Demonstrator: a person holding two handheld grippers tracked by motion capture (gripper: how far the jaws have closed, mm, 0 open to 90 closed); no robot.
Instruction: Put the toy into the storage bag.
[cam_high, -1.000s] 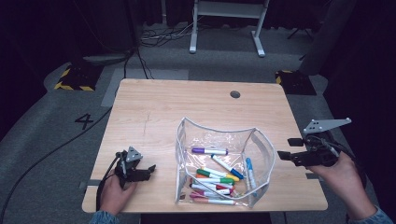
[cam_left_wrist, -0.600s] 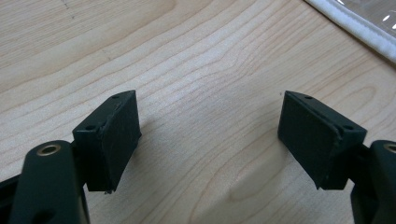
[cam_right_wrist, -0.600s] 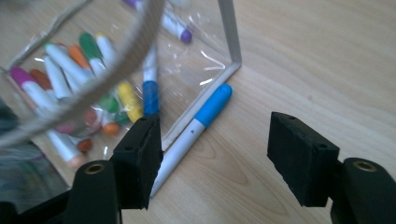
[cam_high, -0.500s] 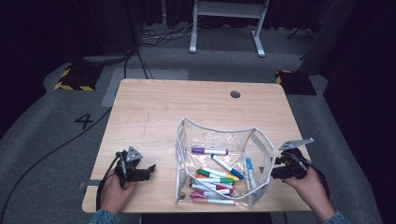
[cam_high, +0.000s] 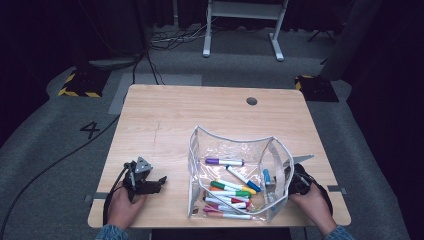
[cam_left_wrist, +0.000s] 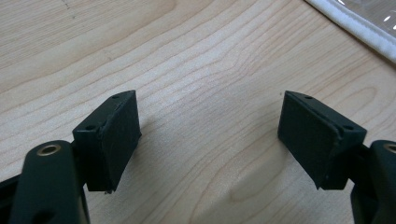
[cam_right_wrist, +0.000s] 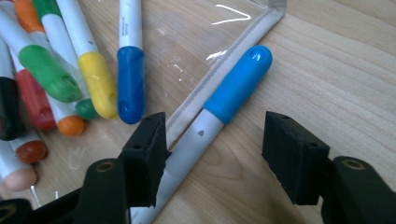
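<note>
A clear plastic pouch (cam_high: 227, 142) stands open on the wooden table (cam_high: 170, 120), with several coloured markers (cam_high: 232, 190) lying in it. A light-blue-capped marker (cam_right_wrist: 236, 86) lies along the pouch's right edge (cam_right_wrist: 261, 23), also seen from above (cam_high: 266, 176). My right gripper (cam_right_wrist: 214, 127) straddles this marker low over the table (cam_high: 295, 180). Its jaws have just been closing. The left pad is close against the barrel and the right pad stands apart, so it is open. My left gripper (cam_high: 157, 181) rests at the front left, open (cam_left_wrist: 210, 112) over bare wood.
A corner of the pouch's white rim (cam_left_wrist: 355, 28) lies to the upper right of the left gripper. A round cable hole (cam_high: 251, 101) sits near the table's far edge. Grey floor, a cable (cam_high: 60, 160) and white stand legs (cam_high: 240, 30) surround the table.
The right hand came down and leftward from above the table's right edge to the pouch's right side. The left hand and the pouch stayed still.
</note>
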